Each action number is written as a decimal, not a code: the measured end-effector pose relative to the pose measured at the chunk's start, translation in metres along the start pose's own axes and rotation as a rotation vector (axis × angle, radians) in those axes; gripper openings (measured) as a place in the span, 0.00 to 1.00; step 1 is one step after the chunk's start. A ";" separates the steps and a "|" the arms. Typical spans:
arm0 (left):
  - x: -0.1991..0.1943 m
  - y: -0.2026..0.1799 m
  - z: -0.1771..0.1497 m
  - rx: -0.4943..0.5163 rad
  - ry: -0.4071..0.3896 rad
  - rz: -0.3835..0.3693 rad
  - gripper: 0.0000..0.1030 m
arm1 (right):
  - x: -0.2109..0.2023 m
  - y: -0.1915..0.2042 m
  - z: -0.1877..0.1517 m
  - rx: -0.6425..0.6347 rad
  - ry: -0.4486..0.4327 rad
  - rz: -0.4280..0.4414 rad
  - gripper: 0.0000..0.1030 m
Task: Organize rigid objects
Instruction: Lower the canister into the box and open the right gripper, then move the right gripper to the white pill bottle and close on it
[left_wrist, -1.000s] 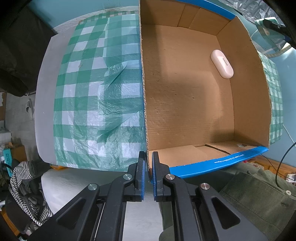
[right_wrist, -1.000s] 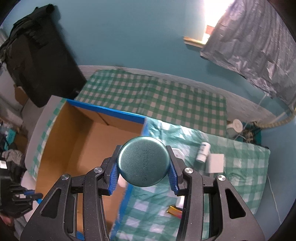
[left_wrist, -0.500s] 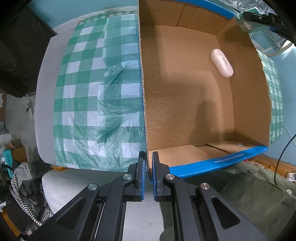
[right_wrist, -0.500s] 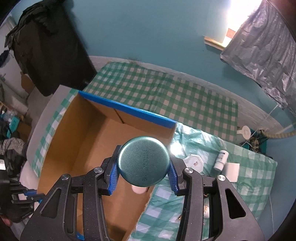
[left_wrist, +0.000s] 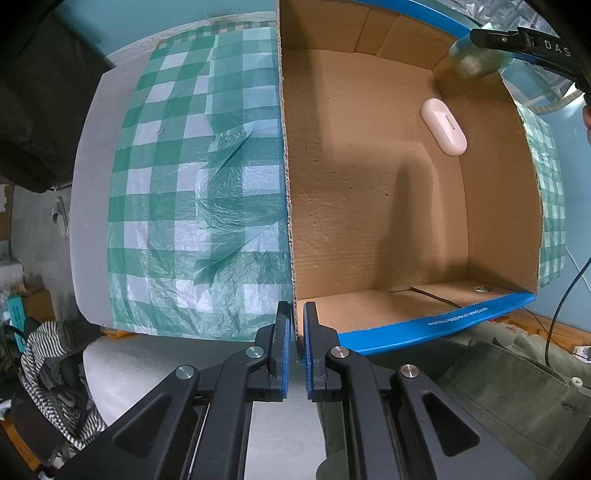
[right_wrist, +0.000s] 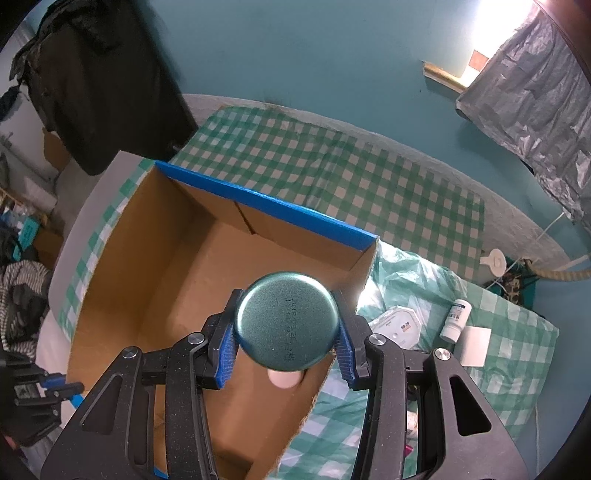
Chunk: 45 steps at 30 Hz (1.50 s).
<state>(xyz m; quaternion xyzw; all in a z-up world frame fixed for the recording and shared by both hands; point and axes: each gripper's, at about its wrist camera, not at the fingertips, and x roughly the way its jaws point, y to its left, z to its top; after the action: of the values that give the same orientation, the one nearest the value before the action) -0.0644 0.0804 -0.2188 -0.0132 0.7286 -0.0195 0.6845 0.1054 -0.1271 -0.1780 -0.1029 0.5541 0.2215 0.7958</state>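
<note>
While your left hand-held gripper pinches the near corner of the cardboard box to steady it on the desk, your right hand-held gripper grips the round green tin above the box's right side, over the white case, likely for dropping in.

Beyond the right gripper's fingers, the green tin hides most of the pale case below it. The tin's stamped lettering is too faint to read. In the left wrist view the tin shows only as a blur, far ahead and right of the fingers.
</note>
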 end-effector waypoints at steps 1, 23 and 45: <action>0.000 0.000 0.000 0.001 0.000 0.000 0.06 | 0.000 0.000 0.000 -0.001 -0.002 -0.004 0.43; 0.001 -0.002 0.000 0.006 0.003 0.005 0.06 | -0.021 -0.009 -0.001 0.048 -0.023 0.003 0.58; 0.003 -0.002 -0.002 0.005 0.003 0.002 0.06 | -0.043 -0.092 -0.053 0.263 -0.014 -0.058 0.66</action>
<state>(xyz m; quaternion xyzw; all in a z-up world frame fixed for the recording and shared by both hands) -0.0665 0.0778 -0.2221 -0.0106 0.7296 -0.0206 0.6835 0.0915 -0.2396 -0.1647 -0.0122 0.5694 0.1246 0.8125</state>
